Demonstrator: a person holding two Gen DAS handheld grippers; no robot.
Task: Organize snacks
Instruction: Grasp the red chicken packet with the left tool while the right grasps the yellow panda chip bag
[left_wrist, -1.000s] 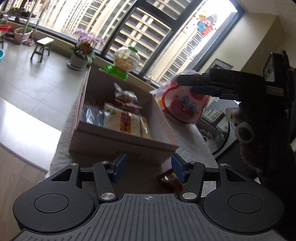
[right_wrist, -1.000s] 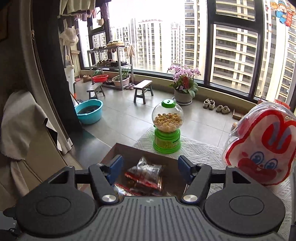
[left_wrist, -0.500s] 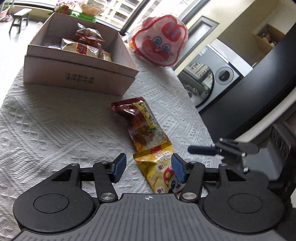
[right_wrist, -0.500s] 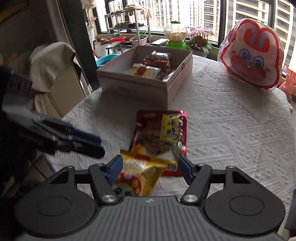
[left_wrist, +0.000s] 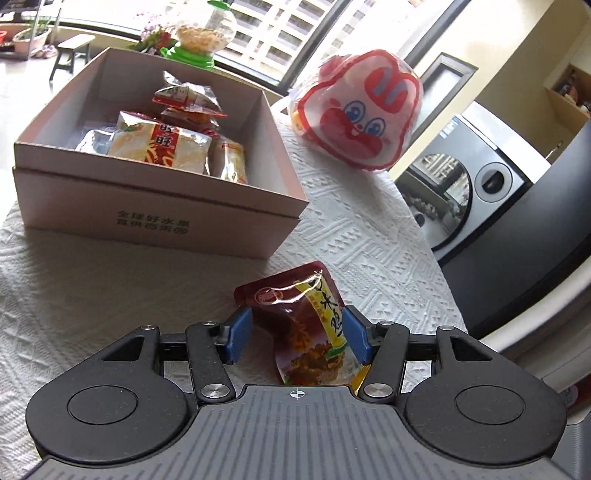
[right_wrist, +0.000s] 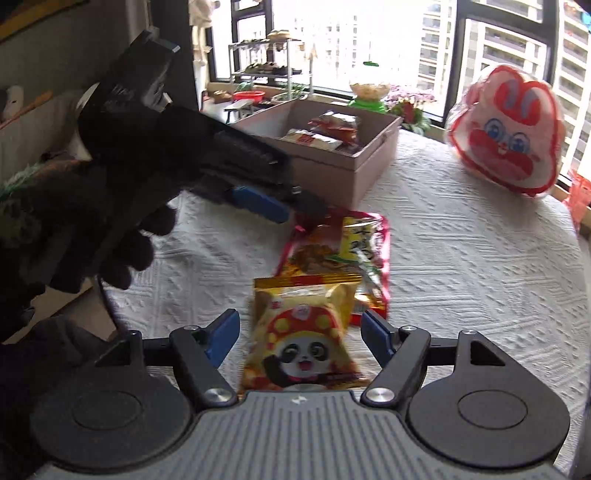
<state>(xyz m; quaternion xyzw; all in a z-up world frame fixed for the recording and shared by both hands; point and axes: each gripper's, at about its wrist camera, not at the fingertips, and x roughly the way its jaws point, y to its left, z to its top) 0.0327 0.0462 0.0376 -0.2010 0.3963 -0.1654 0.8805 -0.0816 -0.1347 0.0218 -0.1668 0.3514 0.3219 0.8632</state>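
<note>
- Hiding the lower end of the dark red snack packet (left_wrist: 295, 325), the left gripper (left_wrist: 295, 338) body cuts across the bottom of the left wrist view; a sliver of yellow wrapper shows by the right-hand pad, too little to identify there.
- In the right wrist view the yellow panda packet (right_wrist: 304, 332) runs under the right gripper (right_wrist: 299, 334) body at its lower edge, and a dark gloved hand (right_wrist: 85, 236) at centre left covers most of the other tool.
- Both packets lie on the white textured tablecloth (left_wrist: 74, 280), long axes running from the bottom of the frame toward the upper middle; the yellow one overlaps the red one's near end.
- Blue pads of the left tool stand apart on either side of the red packet, its top corner raised; whether the right-hand pad touches the foil cannot be told.
- Pads of the right tool are spreading, with the panda packet between them and clear gaps on both sides, so nothing is grasped.
- Above the packets sits a cardboard box (left_wrist: 155, 206) holding several wrapped snacks; a rabbit-face bag (left_wrist: 358, 114) stands at upper right.
</note>
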